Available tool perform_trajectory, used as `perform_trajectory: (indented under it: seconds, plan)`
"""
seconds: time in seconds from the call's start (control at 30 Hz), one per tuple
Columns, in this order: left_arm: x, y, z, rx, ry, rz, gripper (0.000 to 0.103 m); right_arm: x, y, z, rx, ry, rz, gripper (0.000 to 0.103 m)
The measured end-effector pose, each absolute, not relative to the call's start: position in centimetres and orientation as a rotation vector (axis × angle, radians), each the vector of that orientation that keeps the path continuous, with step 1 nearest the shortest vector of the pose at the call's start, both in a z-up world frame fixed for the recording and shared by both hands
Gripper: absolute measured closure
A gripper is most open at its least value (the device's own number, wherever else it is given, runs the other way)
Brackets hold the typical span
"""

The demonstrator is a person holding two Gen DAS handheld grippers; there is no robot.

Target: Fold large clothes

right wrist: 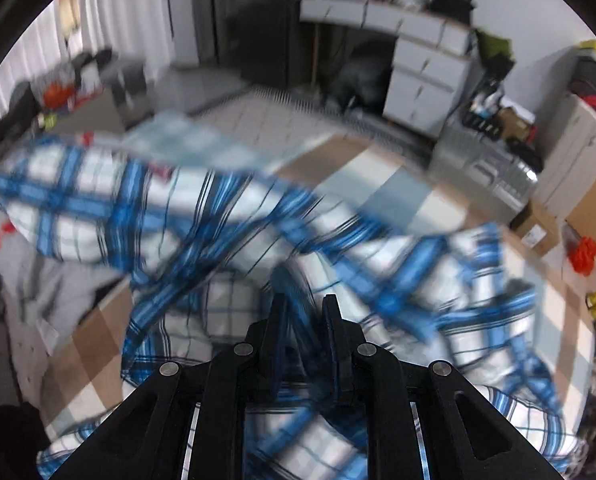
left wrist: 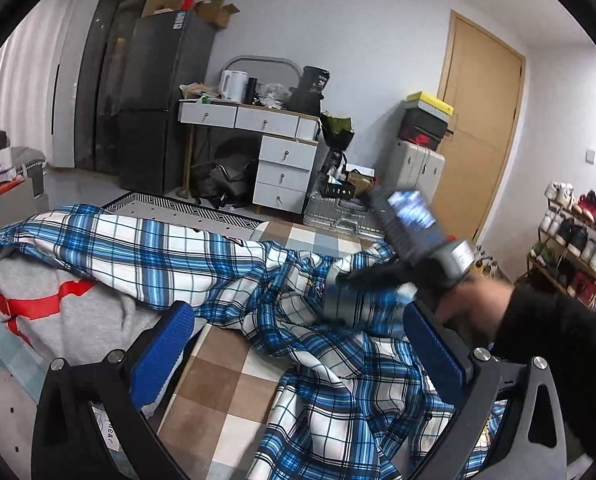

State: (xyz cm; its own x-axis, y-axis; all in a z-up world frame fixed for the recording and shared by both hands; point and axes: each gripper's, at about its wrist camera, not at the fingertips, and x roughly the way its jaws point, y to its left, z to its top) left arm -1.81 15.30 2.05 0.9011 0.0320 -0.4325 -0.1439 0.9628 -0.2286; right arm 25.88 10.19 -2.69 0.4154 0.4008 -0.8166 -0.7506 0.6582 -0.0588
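A large blue-and-white plaid garment point(left wrist: 158, 248) lies crumpled across a checked rug point(left wrist: 218, 380). My left gripper point(left wrist: 298, 312) hovers over its middle, blue pads point(left wrist: 162, 352) wide apart with nothing between them. My right gripper point(left wrist: 362, 276), blurred and held by a hand in a black sleeve point(left wrist: 558, 344), comes down onto the cloth just ahead. In the right wrist view the right gripper point(right wrist: 304, 304) has its jaws nearly together, with a fold of the plaid garment point(right wrist: 98, 200) caught between them. That view is heavily motion-blurred.
A grey garment with red marks point(left wrist: 58, 304) lies at the left, partly under the plaid. A silver suitcase point(left wrist: 338, 216), white drawers point(left wrist: 282, 168) and a dark fridge point(left wrist: 158, 100) stand behind the rug. A shoe rack point(left wrist: 574, 248) is at the right.
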Motion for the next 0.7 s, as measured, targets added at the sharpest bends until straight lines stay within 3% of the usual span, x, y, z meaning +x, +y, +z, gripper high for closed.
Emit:
perform_trajectory:
  seconds: [0.13,0.17,0.2,0.27,0.53,0.7]
  plan:
    - [-1.9,16.1,2.0,-0.293,0.433,0.088,0.001,23.3,11.2,-3.6,-0.427,0.927,0.844,0.08]
    - [-1.9,16.2,2.0,-0.301,0.432,0.085,0.001,22.5,10.6,-3.2,-0.386,0.932,0.878,0.068]
    - [-2.1,16.3,2.0,-0.309,0.428,0.081,0.001,22.1,9.9,-2.7,-0.346,0.925,0.91,0.042]
    - [-2.5,16.4,2.2,-0.319,0.412,0.076,0.001,20.9,7.7,-1.1,-0.243,0.856,0.93,0.012]
    - [-2.8,15.7,2.3,-0.315,0.385,0.043,0.001,23.1,-7.7,3.7,-0.022,0.71,0.572,0.004]
    - [-1.9,14.8,1.8,-0.291,0.417,0.027,0.001,26.6,-18.2,-0.4,0.066,0.828,0.214,0.001]
